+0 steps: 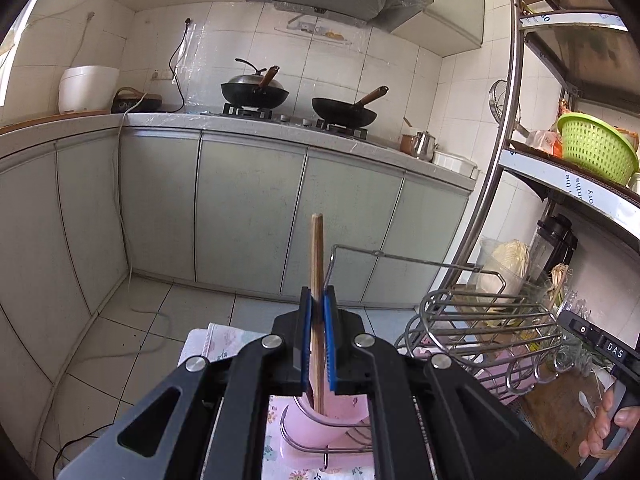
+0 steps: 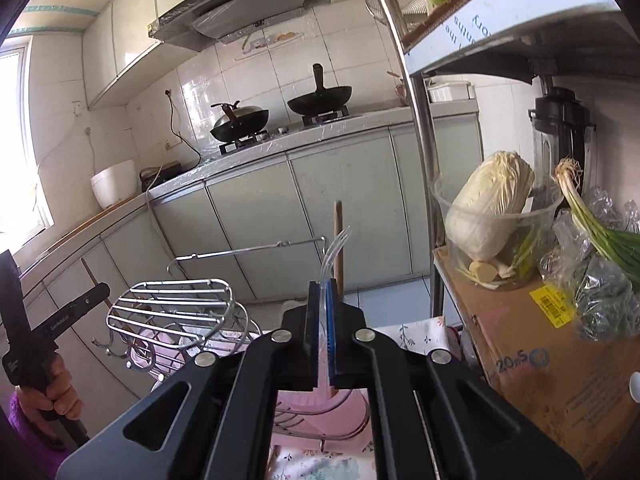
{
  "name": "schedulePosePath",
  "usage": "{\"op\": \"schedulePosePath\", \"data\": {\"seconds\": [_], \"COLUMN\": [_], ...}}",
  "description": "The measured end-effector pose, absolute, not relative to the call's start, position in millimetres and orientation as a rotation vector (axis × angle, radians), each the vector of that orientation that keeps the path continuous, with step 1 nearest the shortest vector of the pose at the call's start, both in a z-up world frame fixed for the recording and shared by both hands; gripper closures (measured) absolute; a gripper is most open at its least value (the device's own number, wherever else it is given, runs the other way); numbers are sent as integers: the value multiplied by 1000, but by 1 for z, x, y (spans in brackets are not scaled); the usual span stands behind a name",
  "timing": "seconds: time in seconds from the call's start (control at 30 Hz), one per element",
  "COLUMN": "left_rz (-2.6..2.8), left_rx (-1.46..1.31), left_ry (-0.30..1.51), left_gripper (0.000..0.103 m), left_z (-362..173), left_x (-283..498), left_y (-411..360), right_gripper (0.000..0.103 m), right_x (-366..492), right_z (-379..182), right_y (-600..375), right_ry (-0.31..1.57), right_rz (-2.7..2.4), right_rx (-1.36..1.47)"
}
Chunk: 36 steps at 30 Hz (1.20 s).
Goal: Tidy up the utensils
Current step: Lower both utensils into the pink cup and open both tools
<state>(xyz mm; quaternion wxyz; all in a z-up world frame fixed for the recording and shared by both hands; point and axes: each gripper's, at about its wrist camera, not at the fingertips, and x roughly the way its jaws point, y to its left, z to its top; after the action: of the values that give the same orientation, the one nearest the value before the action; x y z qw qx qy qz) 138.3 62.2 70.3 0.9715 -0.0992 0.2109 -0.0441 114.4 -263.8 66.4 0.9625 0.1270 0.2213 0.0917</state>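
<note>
The left tool (image 1: 317,312) is clamped on a wooden chopstick (image 1: 317,256), held upright with its lower end dipping into the pink utensil cup (image 1: 336,416) that sits in the wire rack (image 1: 480,320); the right tool (image 2: 323,312) is clamped on a clear plastic fork (image 2: 334,252), tines up, directly above the same pink cup (image 2: 320,404); from the right wrist view the chopstick (image 2: 338,240) stands just beside the fork, slightly behind it; the rack and cup rest on a floral cloth (image 1: 224,344) over the bench; well apart, across the floor, two woks (image 1: 344,110) sit on the stove.

The step in hand looks like dropping utensils into the cup, both pieces poised over it at once; the chopstick seems the further along, its tip already inside; the next move probably calls for lowering it a little and parting the left tool's blue pads (image 1: 329,344), then bringing the fork down beside it without knocking the rack's wires.
</note>
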Motion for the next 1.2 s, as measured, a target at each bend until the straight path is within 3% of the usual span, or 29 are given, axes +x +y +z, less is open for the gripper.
{"op": "schedulePosePath", "data": {"seconds": [0.27, 0.33, 0.4, 0.47, 0.53, 0.6, 0.87, 1.2], "left_rz": [-80, -82, -82, -86, -85, -83, -107, -149], "left_rx": [-217, -218, -224, -232, -236, -243, -290, -318], "left_ry": [465, 458, 442, 431, 421, 414, 448, 577], "left_gripper": [96, 90, 75, 71, 69, 68, 68, 68], "left_z": [66, 68, 72, 78, 82, 86, 82, 39], "left_x": [142, 139, 134, 129, 123, 118, 87, 58], "left_y": [67, 68, 71, 73, 76, 79, 90, 88], "right_gripper": [100, 99, 99, 94, 71, 63, 62, 62], "right_x": [123, 125, 128, 130, 127, 122, 84, 41], "right_z": [44, 44, 44, 43, 44, 46, 45, 11], "right_y": [-260, -261, -261, -262, -265, -268, -270, -258], "right_ry": [550, 569, 601, 627, 631, 614, 591, 649], "right_rz": [189, 193, 197, 196, 197, 196, 184, 218], "right_rx": [267, 268, 274, 278, 293, 306, 294, 302]}}
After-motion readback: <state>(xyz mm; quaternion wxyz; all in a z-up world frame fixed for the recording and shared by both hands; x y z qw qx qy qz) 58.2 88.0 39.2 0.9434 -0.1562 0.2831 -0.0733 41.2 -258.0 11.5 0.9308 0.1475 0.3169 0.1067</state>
